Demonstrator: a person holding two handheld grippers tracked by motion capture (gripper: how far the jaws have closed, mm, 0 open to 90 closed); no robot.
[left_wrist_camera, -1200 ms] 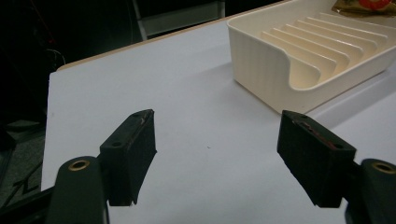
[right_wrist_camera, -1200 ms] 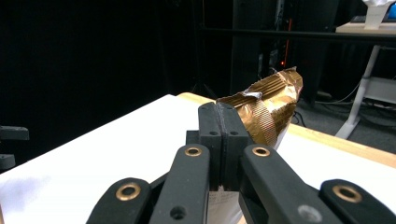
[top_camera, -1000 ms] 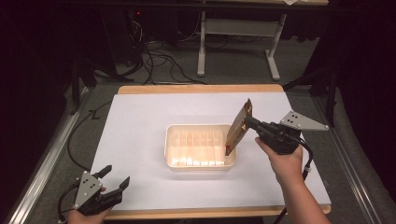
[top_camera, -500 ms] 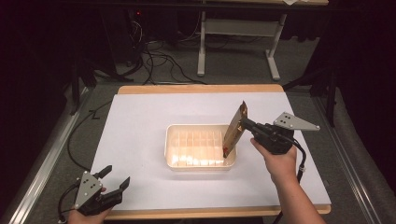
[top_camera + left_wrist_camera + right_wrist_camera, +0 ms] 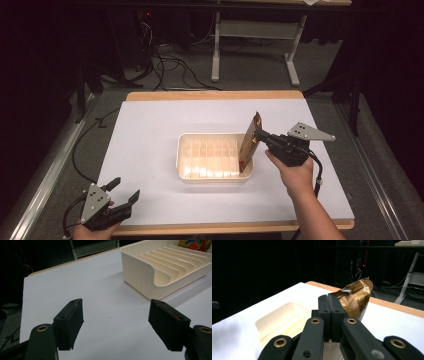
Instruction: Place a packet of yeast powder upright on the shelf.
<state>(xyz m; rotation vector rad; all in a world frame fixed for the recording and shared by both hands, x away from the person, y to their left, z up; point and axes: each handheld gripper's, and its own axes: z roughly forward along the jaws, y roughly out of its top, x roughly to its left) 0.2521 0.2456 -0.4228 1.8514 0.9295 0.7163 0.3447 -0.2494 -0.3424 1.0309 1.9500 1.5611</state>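
Fingers, right gripper point(image 5: 261, 134): pressed onto the packet's point(image 5: 249, 144) edge.
Fingers, left gripper point(image 5: 121, 192): spread, at the desk's point(image 5: 150, 130) 7 o'clock.
Packet: held upright at the tray's point(image 5: 215, 175) 3 o'clock end.
Handling: judged light, crinkly, best held by its seam.

White table point(image 5: 150, 150) (wood-edged) carries a cream slotted tray point(image 5: 215, 161)
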